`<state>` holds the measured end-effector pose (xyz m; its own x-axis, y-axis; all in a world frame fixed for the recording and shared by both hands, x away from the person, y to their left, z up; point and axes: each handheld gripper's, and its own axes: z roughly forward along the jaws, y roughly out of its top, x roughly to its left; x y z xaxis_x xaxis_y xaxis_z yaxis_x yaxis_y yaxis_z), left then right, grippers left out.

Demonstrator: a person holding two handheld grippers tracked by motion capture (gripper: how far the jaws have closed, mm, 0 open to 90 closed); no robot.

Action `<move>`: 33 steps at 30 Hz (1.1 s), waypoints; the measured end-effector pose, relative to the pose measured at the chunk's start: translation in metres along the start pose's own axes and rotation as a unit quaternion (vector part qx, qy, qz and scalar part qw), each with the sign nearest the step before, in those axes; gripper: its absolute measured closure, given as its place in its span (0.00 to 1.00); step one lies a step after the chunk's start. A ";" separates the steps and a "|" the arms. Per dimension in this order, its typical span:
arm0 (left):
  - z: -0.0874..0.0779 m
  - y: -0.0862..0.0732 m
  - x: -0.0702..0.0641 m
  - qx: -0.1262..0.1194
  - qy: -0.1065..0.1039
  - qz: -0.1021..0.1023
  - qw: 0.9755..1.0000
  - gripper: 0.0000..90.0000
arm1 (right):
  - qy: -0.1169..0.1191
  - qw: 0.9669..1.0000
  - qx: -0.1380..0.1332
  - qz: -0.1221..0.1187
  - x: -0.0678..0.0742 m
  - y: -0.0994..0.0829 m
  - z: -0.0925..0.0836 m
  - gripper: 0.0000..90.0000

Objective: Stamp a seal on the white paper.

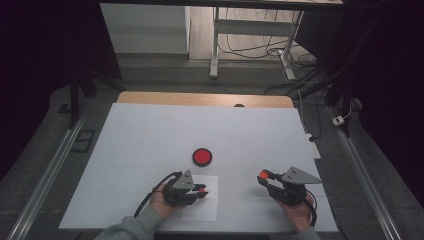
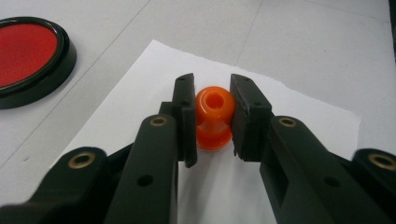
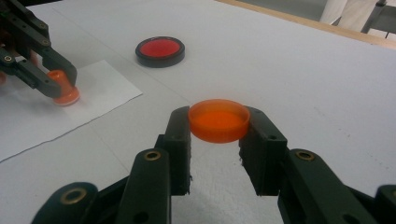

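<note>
Fingers (image 2: 187, 116) of left gripper (image 2: 212, 119) clamped around orange stamp (image 2: 214, 119) on paper sheet (image 2: 299, 116).

Both forearms enter from the near edge. The left gripper (image 1: 200, 191) points right toward its partner, jaws clamped on something small. The right gripper (image 1: 265, 177) points left, jaws closed on a wider piece.
</note>
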<state>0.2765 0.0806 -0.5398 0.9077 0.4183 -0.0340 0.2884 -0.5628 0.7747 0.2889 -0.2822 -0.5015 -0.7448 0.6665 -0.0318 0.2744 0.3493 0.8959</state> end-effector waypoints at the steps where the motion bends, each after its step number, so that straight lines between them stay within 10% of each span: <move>1: 0.000 0.000 0.000 0.001 0.001 0.001 1.000 0.82 | 0.000 1.000 0.001 0.000 0.000 0.000 0.000 0.71; 5: -0.002 0.003 -0.001 0.008 0.001 0.002 1.000 0.81 | -0.001 1.000 0.000 0.002 -0.001 0.000 -0.001 0.71; 17: -0.031 0.016 0.012 -0.085 -0.013 -0.046 0.995 0.81 | -0.001 1.000 0.000 0.002 -0.001 0.000 0.000 0.71; 33: -0.055 0.020 0.031 -0.113 -0.021 -0.087 0.990 0.81 | -0.002 1.000 0.001 0.005 -0.003 -0.001 0.000 0.71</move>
<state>0.2934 0.1216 -0.4902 0.8640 0.4612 -0.2019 0.3698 -0.3093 0.8761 0.2907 -0.2846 -0.5024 -0.7399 0.6723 -0.0247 0.2831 0.3444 0.8951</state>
